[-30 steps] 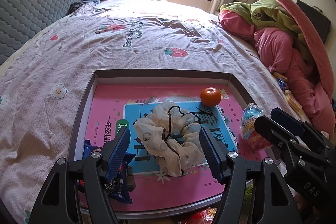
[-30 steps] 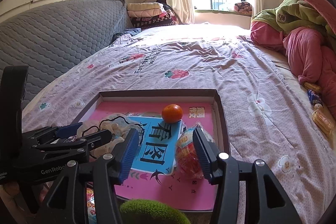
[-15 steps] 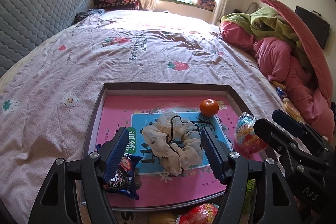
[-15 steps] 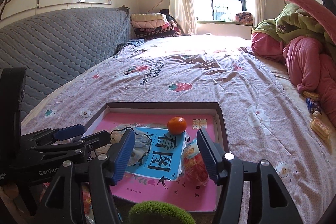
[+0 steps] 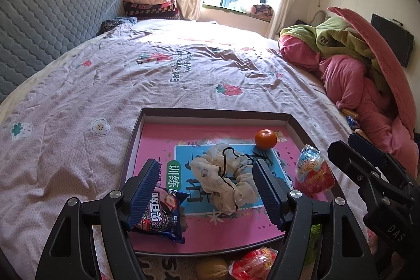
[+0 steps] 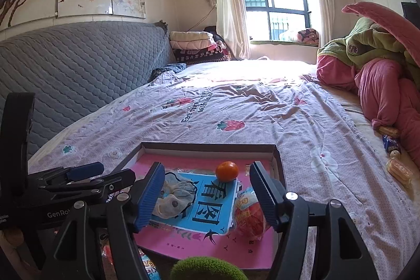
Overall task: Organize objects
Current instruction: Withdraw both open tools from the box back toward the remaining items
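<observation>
A tray (image 5: 132,146) is placed on the bed (image 5: 105,85). In the tray, a scrunchie (image 5: 223,180) is located at the centre, a tangerine (image 5: 265,139) behind it to the right, a snack packet (image 5: 160,214) at the front left, and a wrapped snack (image 5: 312,169) by the right wall. A bedding pile (image 5: 354,64) is located at the bed's right edge.

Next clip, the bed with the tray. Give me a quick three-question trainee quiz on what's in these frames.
1. True or false: the orange lies inside the tray.
2. What lies between the left gripper jaws: A) scrunchie B) orange C) walnut?
3. Fill in: the cookie packet lies at the tray's near-____ corner in the left wrist view.

Key: 1 true; 2 A; 3 left.
</observation>
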The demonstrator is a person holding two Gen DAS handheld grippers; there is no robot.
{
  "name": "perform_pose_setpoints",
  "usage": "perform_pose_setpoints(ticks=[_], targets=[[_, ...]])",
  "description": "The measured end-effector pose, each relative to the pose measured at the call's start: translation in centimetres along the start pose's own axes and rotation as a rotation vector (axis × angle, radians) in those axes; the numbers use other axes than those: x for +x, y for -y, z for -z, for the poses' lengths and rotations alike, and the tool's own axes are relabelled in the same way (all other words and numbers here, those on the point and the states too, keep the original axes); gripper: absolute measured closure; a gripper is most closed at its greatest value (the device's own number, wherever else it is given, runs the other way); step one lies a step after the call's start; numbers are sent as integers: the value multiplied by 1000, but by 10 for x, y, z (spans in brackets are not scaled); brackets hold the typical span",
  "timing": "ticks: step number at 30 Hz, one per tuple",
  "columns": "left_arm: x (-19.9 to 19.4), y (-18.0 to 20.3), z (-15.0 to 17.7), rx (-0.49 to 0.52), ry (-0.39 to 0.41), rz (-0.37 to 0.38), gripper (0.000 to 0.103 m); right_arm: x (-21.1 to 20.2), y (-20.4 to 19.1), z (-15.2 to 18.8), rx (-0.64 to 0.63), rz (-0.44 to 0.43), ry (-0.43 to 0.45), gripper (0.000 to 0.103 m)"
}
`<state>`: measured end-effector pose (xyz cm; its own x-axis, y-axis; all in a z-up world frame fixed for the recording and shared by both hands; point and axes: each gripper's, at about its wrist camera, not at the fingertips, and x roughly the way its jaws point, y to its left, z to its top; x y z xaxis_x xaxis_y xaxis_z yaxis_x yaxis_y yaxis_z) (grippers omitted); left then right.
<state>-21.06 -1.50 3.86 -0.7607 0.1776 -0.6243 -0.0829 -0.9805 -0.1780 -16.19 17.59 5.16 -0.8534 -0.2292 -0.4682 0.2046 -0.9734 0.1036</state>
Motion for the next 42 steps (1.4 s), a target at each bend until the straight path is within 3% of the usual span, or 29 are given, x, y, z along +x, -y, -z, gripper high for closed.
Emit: perform_pose_setpoints(ticks=[8,19,42], targets=[[-8,-5,3,-39,9,6,28,-6,-1,0,-21,-1,15,36],[-23,0,6,-16,49,-28,28,-15,-5,-2,-30,-19,55,33],[-43,6,23,-4,53,-39,28,-40,1,12,-12,-13,89,31]])
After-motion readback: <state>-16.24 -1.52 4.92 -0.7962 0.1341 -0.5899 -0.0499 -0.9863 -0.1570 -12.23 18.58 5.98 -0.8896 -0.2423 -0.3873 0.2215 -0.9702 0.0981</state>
